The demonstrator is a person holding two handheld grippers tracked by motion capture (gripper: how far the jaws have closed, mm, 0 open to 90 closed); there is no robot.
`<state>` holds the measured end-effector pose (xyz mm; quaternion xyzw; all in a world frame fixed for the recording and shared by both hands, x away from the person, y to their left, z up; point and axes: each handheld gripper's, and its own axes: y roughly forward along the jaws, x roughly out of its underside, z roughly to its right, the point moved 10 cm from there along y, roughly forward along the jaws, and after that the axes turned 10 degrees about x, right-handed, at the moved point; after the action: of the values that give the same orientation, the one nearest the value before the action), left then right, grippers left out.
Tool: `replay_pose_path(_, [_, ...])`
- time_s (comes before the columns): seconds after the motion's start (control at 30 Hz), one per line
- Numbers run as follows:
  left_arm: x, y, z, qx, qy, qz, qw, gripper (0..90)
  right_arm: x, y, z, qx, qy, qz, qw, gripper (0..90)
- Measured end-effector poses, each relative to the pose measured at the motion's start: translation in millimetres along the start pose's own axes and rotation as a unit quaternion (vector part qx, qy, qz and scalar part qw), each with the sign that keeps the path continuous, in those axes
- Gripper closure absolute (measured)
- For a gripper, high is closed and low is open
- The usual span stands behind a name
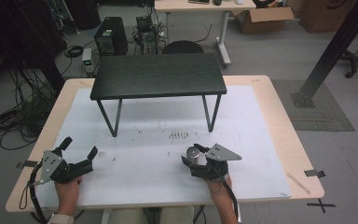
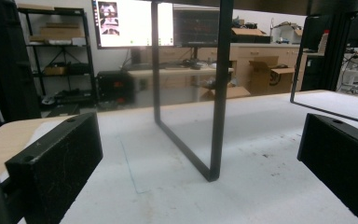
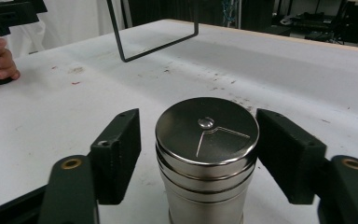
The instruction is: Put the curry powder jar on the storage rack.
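A shiny metal shaker canister [image 1: 194,153] stands upright on the white mat [image 1: 140,172], right of centre near the front. My right gripper [image 1: 193,154] straddles it at lid height. In the right gripper view the canister [image 3: 207,154] sits between the jaws of the right gripper [image 3: 204,140]: the right jaw is at the lid's rim, while a narrow gap separates the left jaw from it. My left gripper [image 1: 80,147] rests at the front left of the mat, open with nothing in it. Its jaws stand wide apart in the left gripper view [image 2: 200,154].
A small black table [image 1: 158,74] on thin metal legs stands on the far half of the mat; one leg frame [image 2: 216,116] is straight ahead of the left gripper. Faint reddish specks [image 1: 178,135] mark the mat beyond the canister. Desks, boxes and cables surround the table.
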<state>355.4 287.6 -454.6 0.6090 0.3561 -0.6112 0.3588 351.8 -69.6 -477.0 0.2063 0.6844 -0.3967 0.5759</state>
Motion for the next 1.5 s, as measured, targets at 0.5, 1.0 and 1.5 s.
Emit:
replay_pose_path(0.5, [-0.1,0.0,-0.1,0.000,0.000,0.000,1.0000,0.2,-0.4,-0.1,2.0,-0.002,0.011,0.000,0.9999,47.4])
replay_pose_path(1.0, [-0.3,-0.2,-0.3,0.000,-0.001,0.002,1.0000,0.2,-5.9,-2.3,1.7,-0.003,0.013,0.011,0.9999,47.7])
replay_pose_path(1.5, [-0.5,-0.4,-0.2,0.000,-0.002,0.003,1.0000,0.2,-40.7,-10.3,-2.3,-0.016,0.009,0.031,0.9994,47.7])
